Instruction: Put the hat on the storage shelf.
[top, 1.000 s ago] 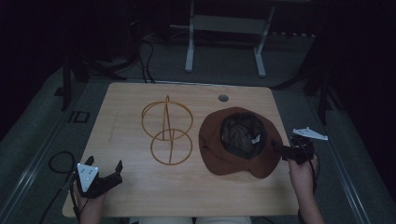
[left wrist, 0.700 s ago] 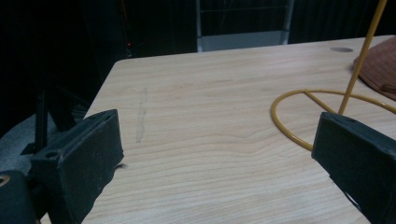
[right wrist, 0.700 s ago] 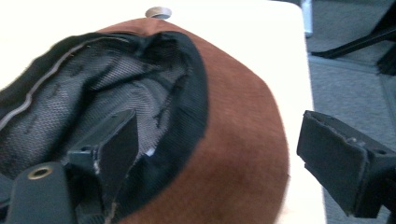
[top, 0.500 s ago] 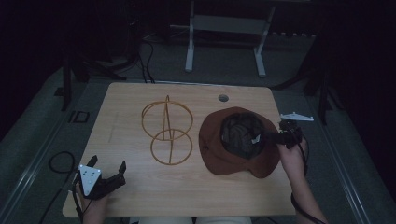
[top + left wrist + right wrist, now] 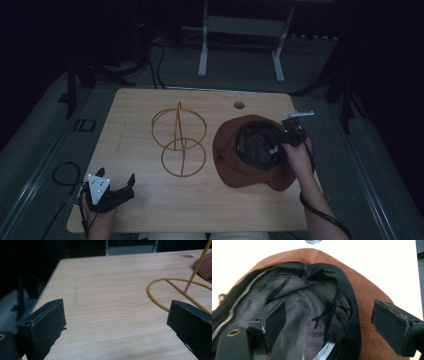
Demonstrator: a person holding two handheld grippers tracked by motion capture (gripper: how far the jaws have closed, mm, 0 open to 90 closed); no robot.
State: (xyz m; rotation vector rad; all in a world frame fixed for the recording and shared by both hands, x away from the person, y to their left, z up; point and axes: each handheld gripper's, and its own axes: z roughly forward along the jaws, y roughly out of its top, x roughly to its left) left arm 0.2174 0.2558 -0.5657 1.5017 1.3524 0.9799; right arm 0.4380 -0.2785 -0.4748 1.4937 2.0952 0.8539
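A brown brimmed hat (image 5: pixel 245 172) lies upside down on the right half of the wooden table (image 5: pixel 150 210), its grey mesh lining (image 5: pixel 307 315) facing up. My right gripper (image 5: pixel 280 142) hangs over the crown's right rim. In the right gripper view it (image 5: pixel 329 312) is open and straddles the black rim band, one jaw over the lining, the other over the brim (image 5: pixel 367 290). A gold wire stand (image 5: pixel 178 125) of two rings and an upright rod sits at the table's middle. My left gripper (image 5: pixel 116 177) rests open at the near left corner, nothing between its jaws (image 5: pixel 118 312).
The wire stand (image 5: pixel 198 266) lies ahead and to the right of the left gripper. A round grommet hole (image 5: pixel 239 105) sits near the far edge. A metal frame (image 5: pixel 202 50) stands on the floor beyond the table. A cable loop (image 5: pixel 62 175) lies on the floor at left.
My right gripper has moved from beside the table's right edge leftward onto the hat's crown rim. The left gripper has hardly shifted.
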